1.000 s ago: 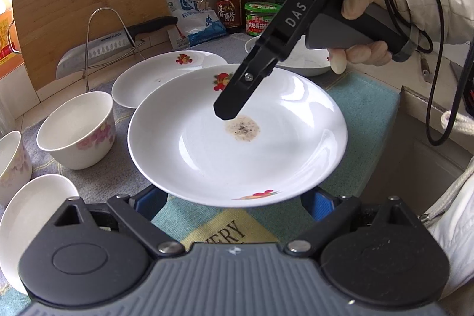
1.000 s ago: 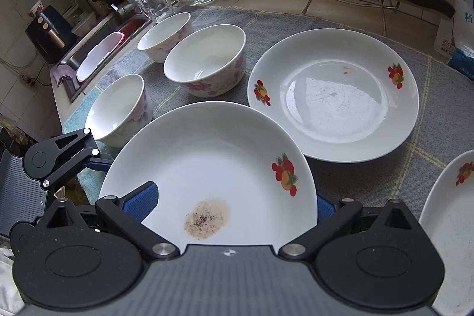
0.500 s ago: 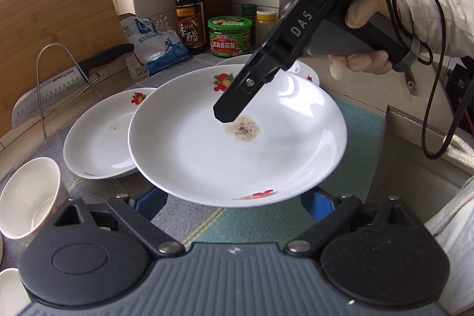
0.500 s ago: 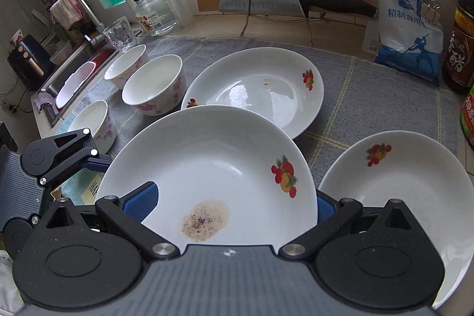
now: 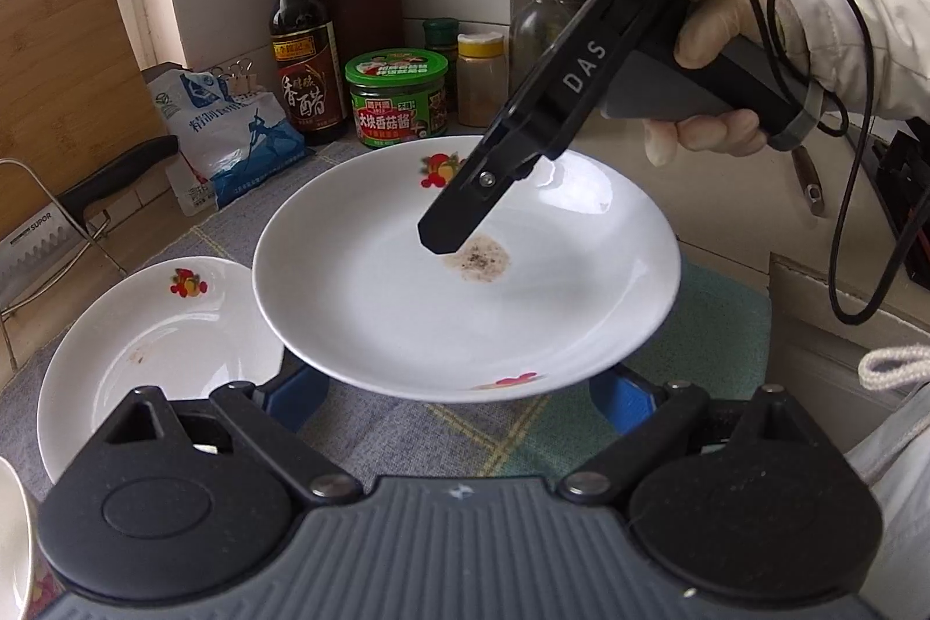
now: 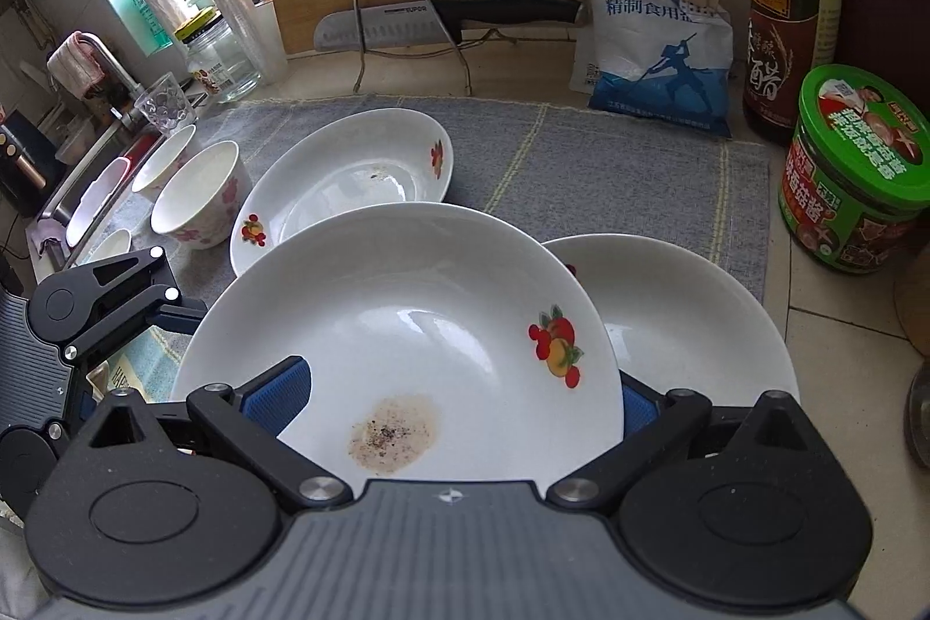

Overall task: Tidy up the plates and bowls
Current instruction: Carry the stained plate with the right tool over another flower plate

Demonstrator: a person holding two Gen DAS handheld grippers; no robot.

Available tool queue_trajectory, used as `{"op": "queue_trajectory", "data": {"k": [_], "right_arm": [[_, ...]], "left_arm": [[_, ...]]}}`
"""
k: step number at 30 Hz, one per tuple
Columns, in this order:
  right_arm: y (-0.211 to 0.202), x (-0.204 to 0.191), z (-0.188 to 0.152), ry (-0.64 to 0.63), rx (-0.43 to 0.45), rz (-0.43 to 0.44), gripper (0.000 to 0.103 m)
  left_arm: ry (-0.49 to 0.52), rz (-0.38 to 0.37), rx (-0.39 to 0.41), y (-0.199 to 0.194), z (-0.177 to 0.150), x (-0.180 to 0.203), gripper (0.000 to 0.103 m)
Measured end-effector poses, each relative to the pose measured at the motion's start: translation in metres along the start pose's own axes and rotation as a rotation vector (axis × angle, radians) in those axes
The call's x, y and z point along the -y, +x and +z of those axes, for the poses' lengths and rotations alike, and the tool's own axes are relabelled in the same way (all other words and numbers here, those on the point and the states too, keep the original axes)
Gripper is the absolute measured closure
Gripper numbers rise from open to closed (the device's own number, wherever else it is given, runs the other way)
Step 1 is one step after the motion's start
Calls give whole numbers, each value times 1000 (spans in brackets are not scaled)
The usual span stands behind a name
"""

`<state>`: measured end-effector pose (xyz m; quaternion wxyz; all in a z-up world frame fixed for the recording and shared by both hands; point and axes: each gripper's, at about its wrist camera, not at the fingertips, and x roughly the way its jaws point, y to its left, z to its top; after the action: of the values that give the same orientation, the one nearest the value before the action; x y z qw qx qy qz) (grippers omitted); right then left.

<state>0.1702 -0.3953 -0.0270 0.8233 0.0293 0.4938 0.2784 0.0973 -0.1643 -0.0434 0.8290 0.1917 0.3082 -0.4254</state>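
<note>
1. Since the earlier frames we have carried the stained plate (image 6: 407, 329) rightward along the counter; the bowls have slid away to the left, and the plate now hangs partly over the right-hand plate (image 6: 697, 323).
2. The stained plate sits between both sets of tongs: our left gripper (image 5: 459, 387) holds its near rim between blue pads, while our right gripper (image 6: 459, 402) has its jaws spread wide around the plate.
3. It is held above the grey mat (image 6: 610, 172), just short of the green jar (image 6: 854, 172).
4. We count three plates, including a back plate (image 6: 349, 172), and four floral bowls (image 6: 197, 196).
5. One cleaver (image 6: 407, 17) rests on a wire rack.
</note>
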Motion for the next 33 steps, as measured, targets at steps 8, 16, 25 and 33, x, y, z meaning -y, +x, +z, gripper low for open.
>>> {"op": "queue_trajectory", "data": {"k": [8, 16, 25, 33], "right_arm": [[4, 29, 1, 27, 0, 5, 0], [9, 41, 0, 44, -5, 9, 0], [13, 46, -3, 53, -13, 4, 0], [13, 50, -5, 59, -17, -5, 0]], "left_arm": [[12, 0, -17, 22, 14, 0, 7], [13, -6, -33, 32, 17, -1, 7], [20, -10, -39, 36, 18, -2, 7], [38, -11, -40, 39, 20, -3, 7]]}}
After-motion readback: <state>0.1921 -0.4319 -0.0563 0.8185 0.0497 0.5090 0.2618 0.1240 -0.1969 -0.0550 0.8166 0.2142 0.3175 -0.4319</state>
